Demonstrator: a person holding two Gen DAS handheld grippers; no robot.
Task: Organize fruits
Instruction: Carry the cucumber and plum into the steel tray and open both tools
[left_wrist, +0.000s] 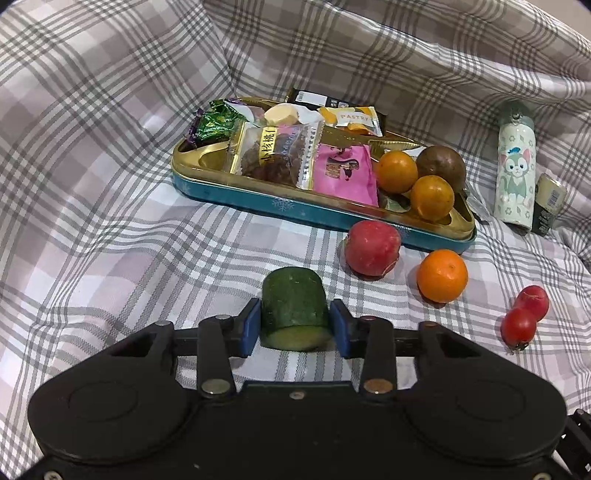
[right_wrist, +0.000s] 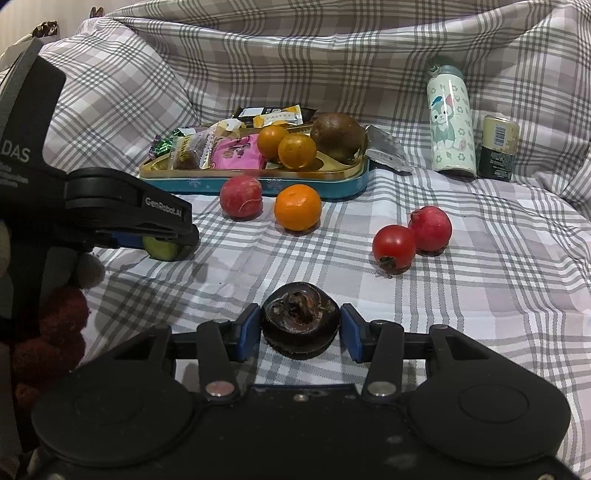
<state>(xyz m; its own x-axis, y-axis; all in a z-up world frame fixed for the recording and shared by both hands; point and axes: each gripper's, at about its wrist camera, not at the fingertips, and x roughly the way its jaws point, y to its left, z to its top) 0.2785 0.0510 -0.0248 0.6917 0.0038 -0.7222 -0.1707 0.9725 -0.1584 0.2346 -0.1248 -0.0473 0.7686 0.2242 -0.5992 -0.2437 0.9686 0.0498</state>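
Left gripper (left_wrist: 295, 326) sat low over the checked cloth (left_wrist: 110, 229), its blue pads (left_wrist: 249, 326) on either side of a cut cucumber piece (left_wrist: 294, 308). The jaws looked closed onto the cucumber's sides, pads touching the skin; the piece stood on the cloth, pale cut face toward the camera.

Right gripper (right_wrist: 301, 334) was placed the same way around a dark, wrinkled round fruit (right_wrist: 301, 323). Narrow gaps showed between its pads and the fruit on both sides, so the jaws were spread, not pinching. The fruit rested on the cloth.

From the right wrist view, the left gripper was at far left, with the cucumber's end visible under its fingers.

Tin tray (left_wrist: 321, 216), gold inside with a teal wall, lay farther back. It held wrapped snacks (left_wrist: 277, 155) on its left part, and two small oranges (left_wrist: 395, 171) plus a brown round fruit (left_wrist: 441, 164) at its right end.

Loose on the cloth: a red fruit (left_wrist: 373, 249) just in front of the tray wall, an orange (left_wrist: 442, 275) beside it, and well to the right a small red tomato (right_wrist: 393, 247) touching another red fruit (right_wrist: 430, 229).

A cartoon-cat bottle (right_wrist: 452, 125) and a small dark jar (right_wrist: 498, 147) stood at right rear, beside each other.
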